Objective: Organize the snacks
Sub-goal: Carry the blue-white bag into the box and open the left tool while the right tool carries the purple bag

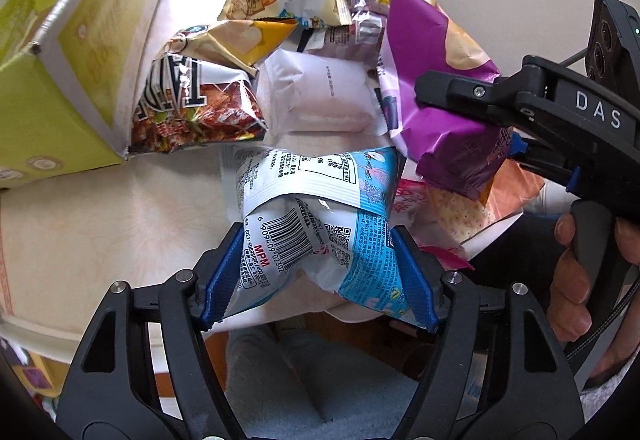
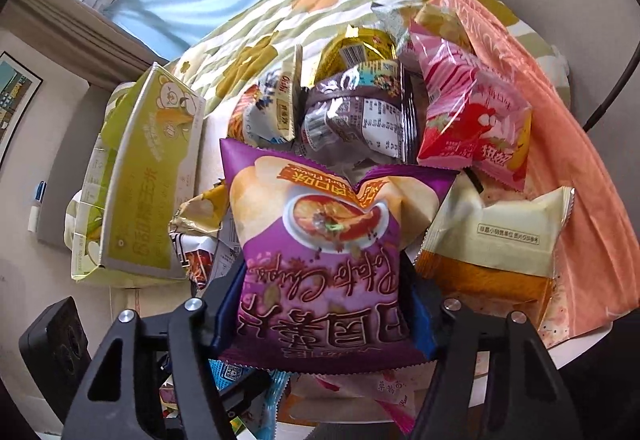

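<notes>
Snacks lie in a heap on a pale table point(image 1: 100, 224). The left gripper point(image 1: 318, 268) points steeply down from the near side. Its two blue pads squeeze a blue and white snack bag point(image 1: 320, 208) from left and right, so the bag is pinched in the middle and puffs out above the pads. The bag has a barcode on it and hangs over the near edge of the table.

The right gripper point(image 2: 320, 320) also tips steeply down. It is closed on a purple chip bag point(image 2: 324, 248), with one pad on each side of the bag's near end. In the left view this gripper comes in from the right, and a hand point(image 1: 576, 272) wraps around its black handle with the fingers curled. The purple bag sits to the right of the blue one, just beside it.

A green box point(image 2: 148, 184) stands on the left side of the table, tilted with its open end toward the heap. A red and brown bag point(image 1: 200, 116) lies at its mouth. Farther back lie a white packet point(image 1: 324, 96), a pink strawberry bag point(image 2: 476, 124) and a yellow and cream packet point(image 2: 504, 240) on the right. A flowered cushion point(image 2: 320, 0) is behind the heap.
</notes>
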Demonstrator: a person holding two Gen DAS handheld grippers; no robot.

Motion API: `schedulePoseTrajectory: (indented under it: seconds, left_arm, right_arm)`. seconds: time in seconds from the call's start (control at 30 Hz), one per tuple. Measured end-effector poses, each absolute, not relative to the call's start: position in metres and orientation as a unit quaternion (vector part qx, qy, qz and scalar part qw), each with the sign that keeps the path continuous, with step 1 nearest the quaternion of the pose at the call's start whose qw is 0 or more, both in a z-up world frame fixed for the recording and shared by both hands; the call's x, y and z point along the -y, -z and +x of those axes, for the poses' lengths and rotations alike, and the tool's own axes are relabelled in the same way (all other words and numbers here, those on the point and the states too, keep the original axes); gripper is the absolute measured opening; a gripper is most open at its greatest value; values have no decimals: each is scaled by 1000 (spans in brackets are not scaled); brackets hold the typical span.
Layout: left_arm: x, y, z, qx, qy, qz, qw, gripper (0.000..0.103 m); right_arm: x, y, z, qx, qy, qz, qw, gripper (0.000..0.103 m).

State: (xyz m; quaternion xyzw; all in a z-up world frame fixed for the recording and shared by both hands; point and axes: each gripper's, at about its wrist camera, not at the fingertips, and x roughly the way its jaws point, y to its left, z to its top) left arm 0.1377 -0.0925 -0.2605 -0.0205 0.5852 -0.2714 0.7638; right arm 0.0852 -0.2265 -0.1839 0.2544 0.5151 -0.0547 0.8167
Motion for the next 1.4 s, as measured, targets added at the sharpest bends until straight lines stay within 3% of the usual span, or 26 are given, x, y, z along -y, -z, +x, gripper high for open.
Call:
schedulePoseTrajectory:
  seconds: [0.8,1.1,1.4]
  left_arm:
    - [55,122,95,-452,192,-60,869,68]
    - [-23,79,139,-415,140,-58,897,68]
    - [-121,80,218,-431,136,-46,891,69]
  right_arm:
    - [215,54,67,-436,-37,168,883,64]
    - [154,39,108,-425,-79,135,892,64]
    - [57,51,174,-430,-85,134,889,64]
